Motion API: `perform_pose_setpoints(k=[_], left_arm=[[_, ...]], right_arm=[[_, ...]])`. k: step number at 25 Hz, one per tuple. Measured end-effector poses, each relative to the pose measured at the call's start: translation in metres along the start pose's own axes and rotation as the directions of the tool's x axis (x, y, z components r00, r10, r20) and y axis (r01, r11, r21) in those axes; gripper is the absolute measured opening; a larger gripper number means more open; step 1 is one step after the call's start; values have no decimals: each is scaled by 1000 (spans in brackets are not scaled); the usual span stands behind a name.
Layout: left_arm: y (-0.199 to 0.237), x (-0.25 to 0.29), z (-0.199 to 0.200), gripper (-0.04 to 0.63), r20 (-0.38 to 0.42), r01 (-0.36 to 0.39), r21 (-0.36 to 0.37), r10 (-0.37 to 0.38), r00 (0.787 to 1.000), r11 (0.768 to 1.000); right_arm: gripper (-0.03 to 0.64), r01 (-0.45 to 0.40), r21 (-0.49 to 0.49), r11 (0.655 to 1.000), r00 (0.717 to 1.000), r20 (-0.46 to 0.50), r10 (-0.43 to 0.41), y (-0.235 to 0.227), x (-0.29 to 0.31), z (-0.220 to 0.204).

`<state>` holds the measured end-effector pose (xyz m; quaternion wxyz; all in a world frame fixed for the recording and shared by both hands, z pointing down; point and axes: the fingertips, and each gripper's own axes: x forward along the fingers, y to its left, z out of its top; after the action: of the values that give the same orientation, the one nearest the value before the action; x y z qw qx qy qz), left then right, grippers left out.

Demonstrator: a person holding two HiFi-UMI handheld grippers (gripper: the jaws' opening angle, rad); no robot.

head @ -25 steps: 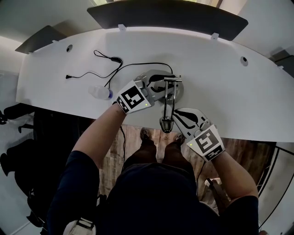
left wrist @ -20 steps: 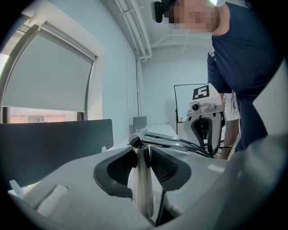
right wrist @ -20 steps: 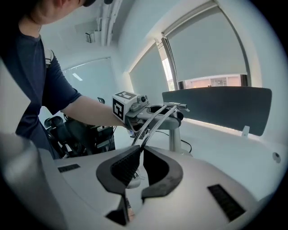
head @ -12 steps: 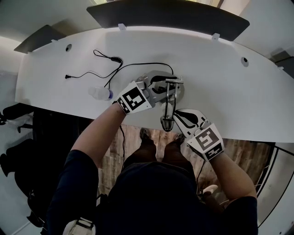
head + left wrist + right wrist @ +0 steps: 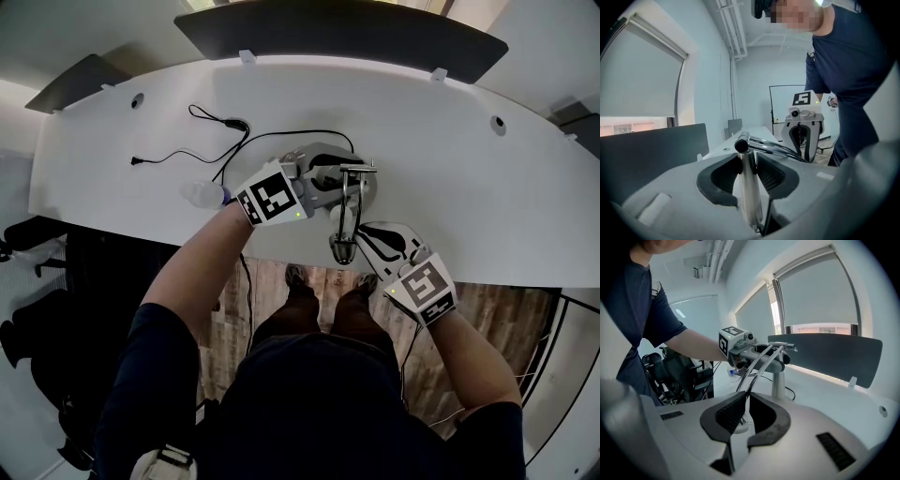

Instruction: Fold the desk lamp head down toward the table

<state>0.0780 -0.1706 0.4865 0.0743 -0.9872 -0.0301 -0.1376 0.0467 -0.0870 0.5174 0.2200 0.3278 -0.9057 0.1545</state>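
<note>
Presently I am clamping the right gripper (image 5: 746,397) on the lamp arm (image 5: 758,371). Its jaws are pinching almost together around the two thin chrome rods, just above the lamp head (image 5: 341,249). I am bracing with the left gripper (image 5: 749,161), whose jaws are pressing on the upright post (image 5: 749,197) just below the top hinge (image 5: 741,145).

I am judging the rods to be stiff, polished and likely slippery, so the ribbed pads are doing the holding. The lamp is looking light and liable to tip, which is why the post is needing a second grip. Taking hold close to the head is giving the most leverage about the hinge, and that hinge is probably resisting with friction.

From the right gripper the arm is rising away to the hinge, with the post standing beyond it on the white table (image 5: 450,159). The head is hanging at the table's near edge, directly at the right gripper's tips.
</note>
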Motion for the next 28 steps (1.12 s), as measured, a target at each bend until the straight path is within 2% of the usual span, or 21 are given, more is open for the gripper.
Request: perform_pose_setpoints(k=[6,13,16,21,24,28], left_arm=[[0,-2,-2,120,-4,32,20,-32,999,999],[1,-3,-3,120,-4,23,31,-23,1000,999],[0,-3,-3,121,-17,-5,51,6,1000,999],[0,-11,-4,130,-43,-37,126,42,998,991],[2,-22,-6,130,-44,-67,121,73,996,990],[11,-45,1,129,-22,-191,74,193,981,979]], right_arm=[[35,-2,-9,1000,1000,6,2,0,6,0],[37,-2,12,1000,999,33,2,0,8,0],[34,1,3,1000,999,53,-1,1,4,1],[34,-3,-35,999,996,90,6,7,-4,16],[34,2,-41,999,995,98,2,11,-10,23],[34,-2,-34,999,991,133,7,21,-29,34]])
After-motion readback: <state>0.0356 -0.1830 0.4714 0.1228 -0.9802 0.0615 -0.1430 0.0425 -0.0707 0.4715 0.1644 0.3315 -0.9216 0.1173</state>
